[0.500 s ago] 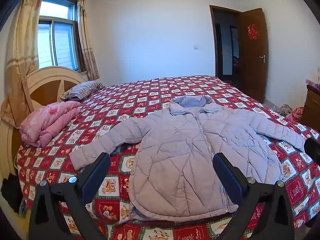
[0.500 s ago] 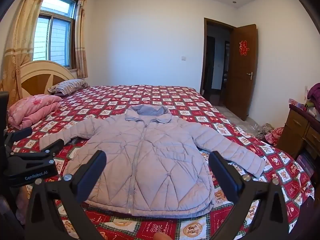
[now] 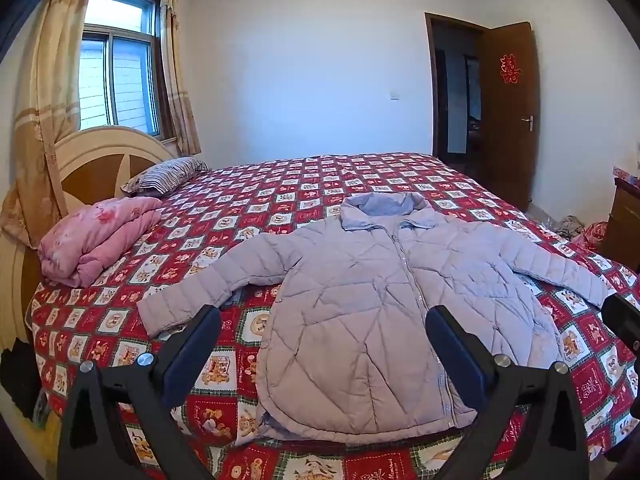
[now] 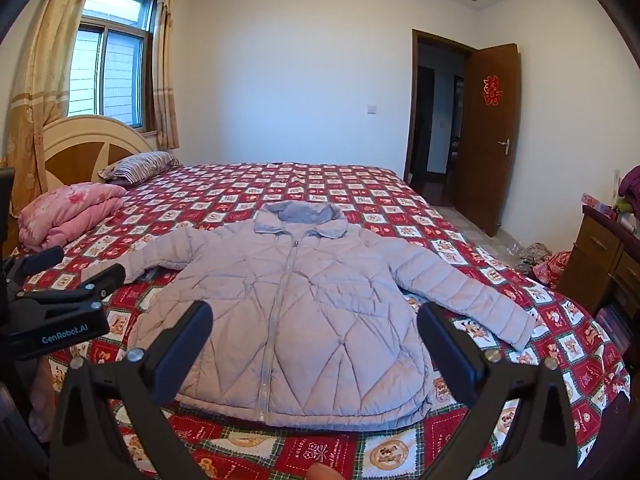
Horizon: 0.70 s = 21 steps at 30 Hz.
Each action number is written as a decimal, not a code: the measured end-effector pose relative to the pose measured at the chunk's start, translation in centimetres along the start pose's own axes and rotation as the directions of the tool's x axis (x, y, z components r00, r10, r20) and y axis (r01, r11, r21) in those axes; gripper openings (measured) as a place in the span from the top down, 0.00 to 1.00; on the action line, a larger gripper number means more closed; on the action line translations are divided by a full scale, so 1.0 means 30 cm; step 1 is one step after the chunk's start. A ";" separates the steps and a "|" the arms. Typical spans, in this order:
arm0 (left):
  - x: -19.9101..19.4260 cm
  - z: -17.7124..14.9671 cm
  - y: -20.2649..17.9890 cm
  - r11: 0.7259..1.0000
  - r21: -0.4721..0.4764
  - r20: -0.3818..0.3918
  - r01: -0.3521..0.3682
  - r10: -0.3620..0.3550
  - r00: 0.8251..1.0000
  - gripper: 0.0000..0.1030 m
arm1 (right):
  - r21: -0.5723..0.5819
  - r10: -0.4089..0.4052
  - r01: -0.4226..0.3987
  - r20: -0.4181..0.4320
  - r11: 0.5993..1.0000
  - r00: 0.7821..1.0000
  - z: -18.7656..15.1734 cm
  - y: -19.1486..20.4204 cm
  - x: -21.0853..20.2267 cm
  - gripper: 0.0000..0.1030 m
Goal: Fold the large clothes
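Nothing has shifted since the earlier frame: my left gripper (image 3: 322, 354) and right gripper (image 4: 314, 350) hover with fingers wide apart, empty, above the lilac jacket (image 4: 288, 312) spread flat at centre frame on the bed (image 4: 352, 184). Best practice: pinch each sleeve at its cuff first.

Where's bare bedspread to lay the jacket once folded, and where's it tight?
Free: the wide bedspread stretch beyond the jacket collar, reaching to the far edge, and the patch between the pink quilt and the left sleeve. Crowded: the near edge, where the hem sits under both open grippers, left gripper and right gripper.
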<state>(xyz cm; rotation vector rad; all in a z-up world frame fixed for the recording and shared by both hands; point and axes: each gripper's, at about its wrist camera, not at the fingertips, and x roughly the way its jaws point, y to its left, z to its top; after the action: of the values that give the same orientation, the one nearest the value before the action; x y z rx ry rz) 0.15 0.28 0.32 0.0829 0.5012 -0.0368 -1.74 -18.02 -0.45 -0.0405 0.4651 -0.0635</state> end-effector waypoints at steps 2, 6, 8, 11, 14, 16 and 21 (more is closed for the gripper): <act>0.001 0.001 0.006 1.000 -0.002 0.000 -0.001 0.001 1.000 0.01 | -0.001 0.012 -0.012 0.001 1.000 1.000 0.009 -0.019 -0.010 0.00; 0.002 -0.001 0.014 1.000 -0.009 0.000 -0.007 0.007 1.000 0.01 | -0.004 0.012 -0.012 -0.002 1.000 1.000 0.007 -0.022 -0.012 0.00; 0.004 0.000 0.018 1.000 -0.012 -0.003 -0.008 0.008 1.000 0.01 | -0.003 0.010 -0.010 0.000 1.000 1.000 0.006 -0.023 -0.011 0.00; 0.006 0.000 0.019 1.000 -0.012 -0.003 -0.012 0.012 1.000 0.01 | -0.003 0.010 -0.010 -0.001 1.000 1.000 0.008 -0.021 -0.008 0.00; 0.008 0.001 0.022 1.000 -0.012 -0.004 -0.010 0.010 1.000 0.01 | 0.000 0.009 -0.009 -0.003 1.000 1.000 0.005 -0.025 -0.006 0.00; 0.007 -0.002 0.020 1.000 -0.012 -0.002 -0.012 0.012 1.000 0.01 | 0.000 0.012 -0.012 -0.004 1.000 1.000 0.003 -0.027 -0.006 0.00; 0.010 -0.007 0.022 1.000 -0.017 -0.001 -0.017 0.017 1.000 0.01 | 0.000 0.014 -0.014 -0.004 1.000 1.000 -0.001 -0.029 -0.006 0.00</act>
<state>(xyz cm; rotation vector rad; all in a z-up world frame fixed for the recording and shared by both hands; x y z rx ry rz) 0.34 0.95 0.03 0.0703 0.5013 -0.0154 -1.95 -18.89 -0.35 -0.0377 0.4692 -0.0498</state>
